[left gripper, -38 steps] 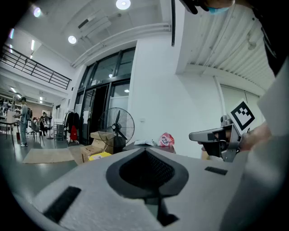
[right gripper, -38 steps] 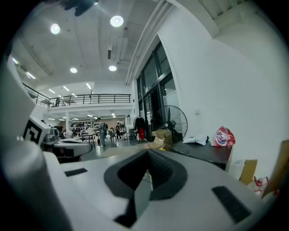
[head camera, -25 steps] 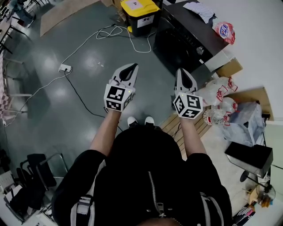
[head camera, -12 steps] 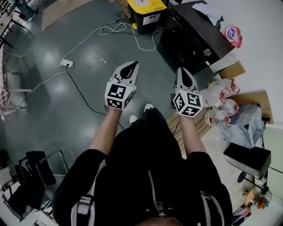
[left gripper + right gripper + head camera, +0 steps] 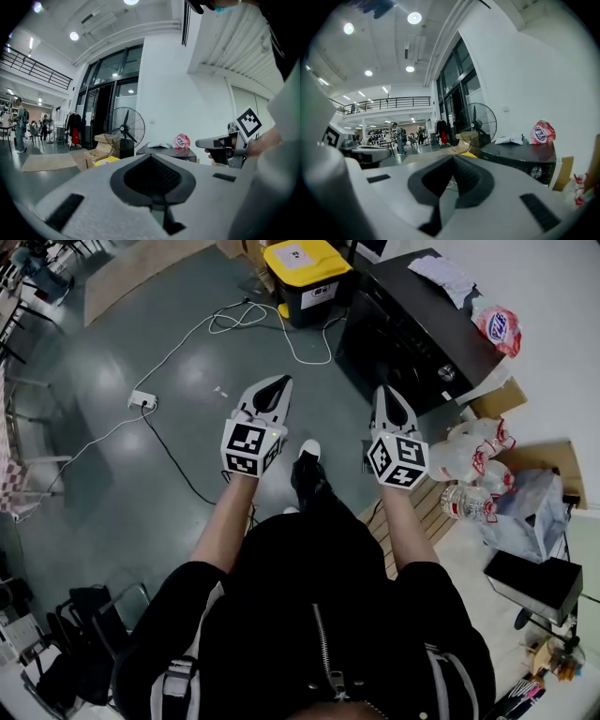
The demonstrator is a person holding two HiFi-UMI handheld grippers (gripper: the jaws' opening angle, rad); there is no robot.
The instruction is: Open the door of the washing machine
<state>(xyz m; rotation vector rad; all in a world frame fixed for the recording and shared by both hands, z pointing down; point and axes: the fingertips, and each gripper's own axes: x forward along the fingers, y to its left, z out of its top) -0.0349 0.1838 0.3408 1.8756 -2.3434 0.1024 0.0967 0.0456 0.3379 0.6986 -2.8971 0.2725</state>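
Left gripper (image 5: 273, 390): centre-left of the head view, pointing toward the top of the frame; jaws pressed together, nothing between them.
Right gripper (image 5: 391, 401): centre-right of the head view, level with the left one and apart from it; jaws likewise closed on nothing.
Washing machine (image 5: 403, 329): black, upper right of the head view, beyond the right gripper's tip and touched by neither gripper; right of middle in the right gripper view (image 5: 520, 161), with a round knob (image 5: 536, 172) on its front panel.
Door: somewhere on the dark front face, outline too dark to trace.
Machine top: red-and-white bag (image 5: 497, 322) near the right edge, white cloth (image 5: 439, 270) further up the frame.
Floor, top of frame: yellow-lidded bin (image 5: 300, 263) just left of the machine, looped white cable (image 5: 253, 320) below it, power strip (image 5: 141, 399) at the left.
Right edge: clear bottles (image 5: 469, 465) beside the machine.
Left gripper view: standing fan (image 5: 124, 129) behind the machine.
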